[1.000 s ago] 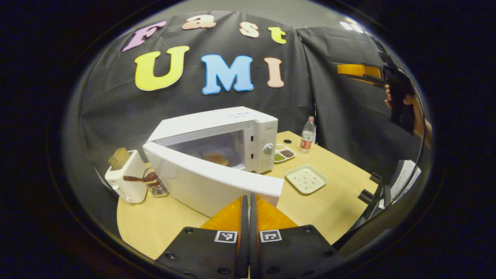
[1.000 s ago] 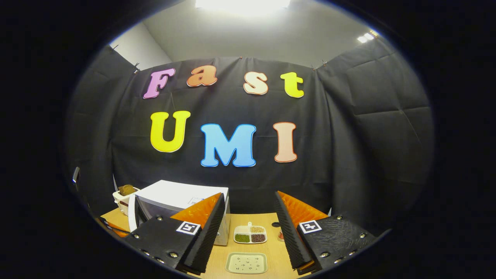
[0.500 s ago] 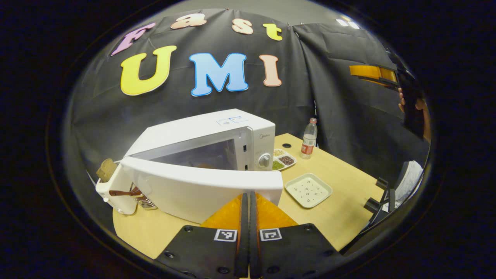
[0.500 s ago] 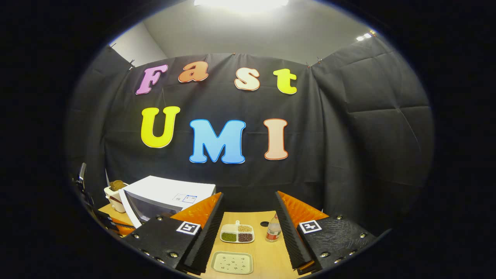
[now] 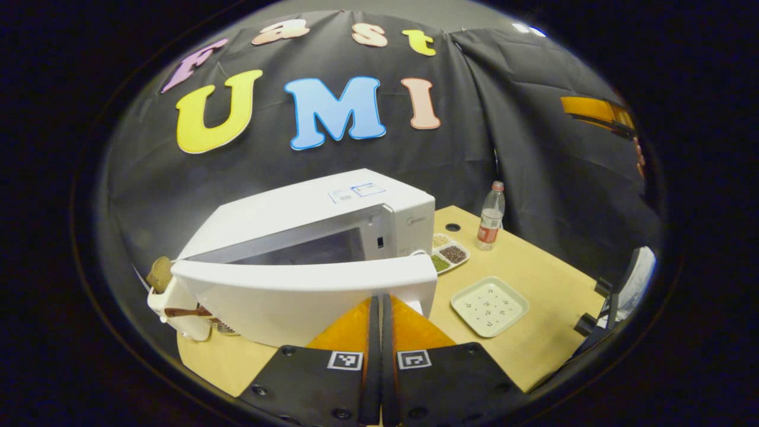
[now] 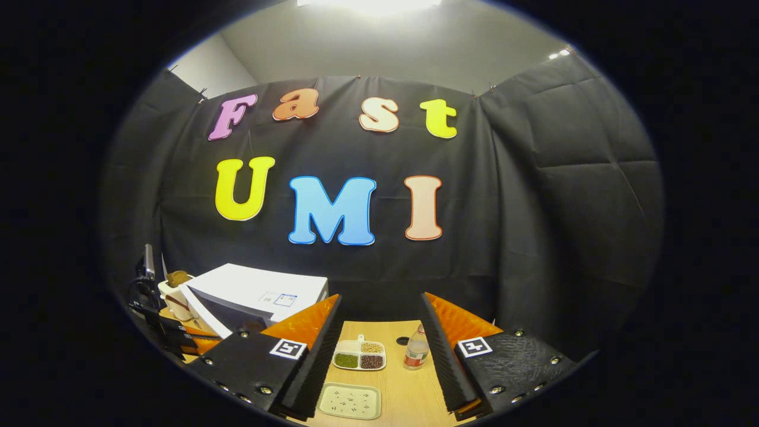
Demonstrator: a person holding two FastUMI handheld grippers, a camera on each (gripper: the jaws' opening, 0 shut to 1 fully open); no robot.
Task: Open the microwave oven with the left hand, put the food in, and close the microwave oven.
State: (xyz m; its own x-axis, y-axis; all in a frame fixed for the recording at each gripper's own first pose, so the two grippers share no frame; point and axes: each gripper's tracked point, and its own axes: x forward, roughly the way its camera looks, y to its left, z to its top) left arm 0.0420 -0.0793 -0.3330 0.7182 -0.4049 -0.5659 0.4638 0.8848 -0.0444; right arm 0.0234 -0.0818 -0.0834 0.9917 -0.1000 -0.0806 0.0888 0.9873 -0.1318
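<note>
The white microwave (image 5: 332,204) stands at the back left of the table, its door (image 5: 284,293) swung most of the way toward the front and still ajar by a narrow gap. My left gripper (image 5: 376,299) is shut, holding nothing, and its tips rest against the door's outer face near the free edge. The door hides the food inside. My right gripper (image 6: 380,296) is open and holds nothing, high above the table. It also appears as the right gripper (image 5: 599,110) at the upper right of the left gripper view. The microwave (image 6: 255,290) lies low on the left.
A white toaster (image 5: 163,293) with bread stands left of the microwave. Right of it sit a divided dish (image 5: 449,254) of beans, a square speckled plate (image 5: 489,305) and a water bottle (image 5: 490,216). The wooden table (image 5: 545,267) ends near the right.
The microwave door has swung from wide open to nearly shut, with my shut left gripper following against it. The food inside is now hidden. The right gripper stayed open and drifted slightly.
</note>
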